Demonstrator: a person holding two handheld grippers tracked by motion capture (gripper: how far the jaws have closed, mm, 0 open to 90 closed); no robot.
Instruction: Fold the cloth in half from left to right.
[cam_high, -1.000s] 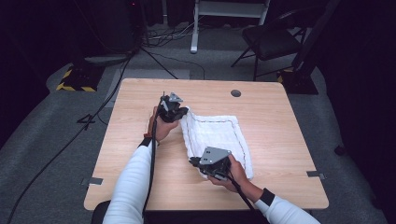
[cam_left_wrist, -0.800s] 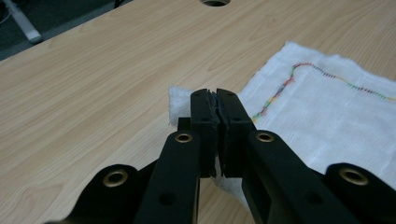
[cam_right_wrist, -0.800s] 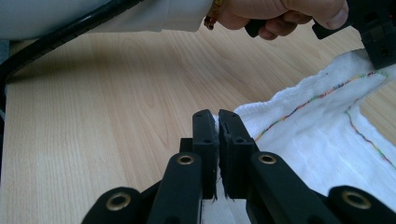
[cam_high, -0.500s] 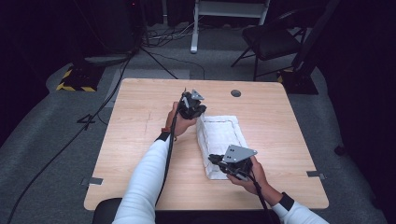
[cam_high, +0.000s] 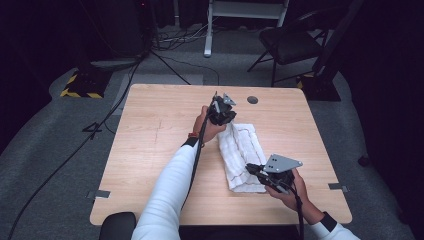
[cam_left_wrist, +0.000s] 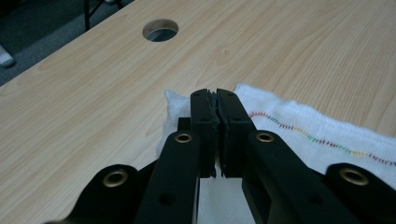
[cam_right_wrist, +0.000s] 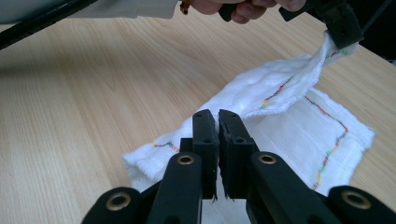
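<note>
Table (cam_high: 150, 150) first: a pale wood top with a round hole (cam_high: 252, 99) near its far edge, and grey carpet around it. Past the far edge stand a dark chair (cam_high: 295, 42) and a white frame (cam_high: 245, 10), with cables on the floor.

On the right half of the table lies the towel (cam_high: 243, 160), white with a thin coloured stitch line, folded over into a long strip that runs from the far middle toward my near right. In my right gripper view its upper layer rises off the lower layer toward the far corner.

My left gripper (cam_high: 222, 111) is at the towel's far end. Its jaws are clenched on the towel's corner, and in my left gripper view (cam_left_wrist: 218, 105) white cloth bulges on both sides of the closed pads.

My right gripper (cam_high: 256, 170) is at the near end, low over the table. Its jaws are pressed together on the towel's near edge, with cloth showing just under and around them in my right gripper view (cam_right_wrist: 218, 122).
</note>
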